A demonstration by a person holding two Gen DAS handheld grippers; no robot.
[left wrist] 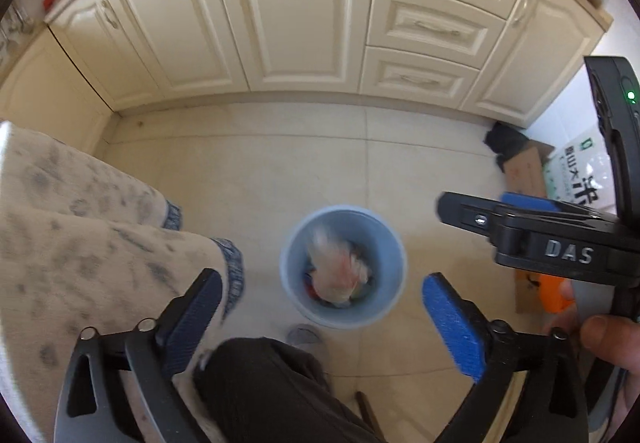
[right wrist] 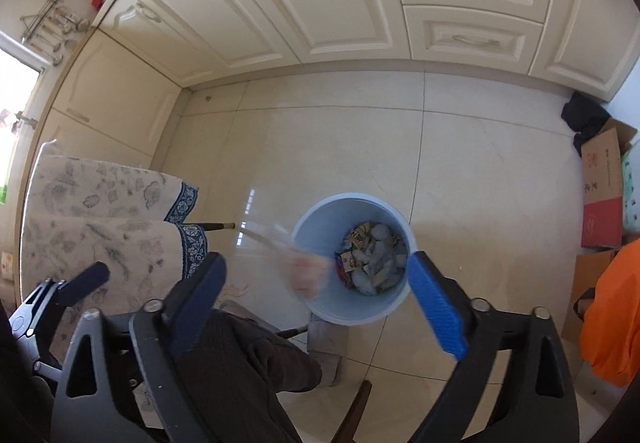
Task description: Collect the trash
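Observation:
A light blue trash bin (left wrist: 289, 271) stands on the tiled floor below both grippers; it also shows in the right wrist view (right wrist: 320, 307). It holds several wrappers (right wrist: 372, 259). A blurred pale piece of trash (left wrist: 340, 267) is in mid-air over the bin; in the right wrist view it (right wrist: 304, 271) is at the bin's left rim. My left gripper (left wrist: 320, 323) is open and empty above the bin. My right gripper (right wrist: 316, 307) is open and empty; it also shows in the left wrist view (left wrist: 496, 207) at the right.
Cream cabinets (left wrist: 280, 11) line the far wall. A table with a patterned cloth (left wrist: 80, 235) is on the left. My leg (left wrist: 264, 391) is below. Cardboard boxes (right wrist: 600, 195) and an orange bag (right wrist: 616, 307) stand at the right.

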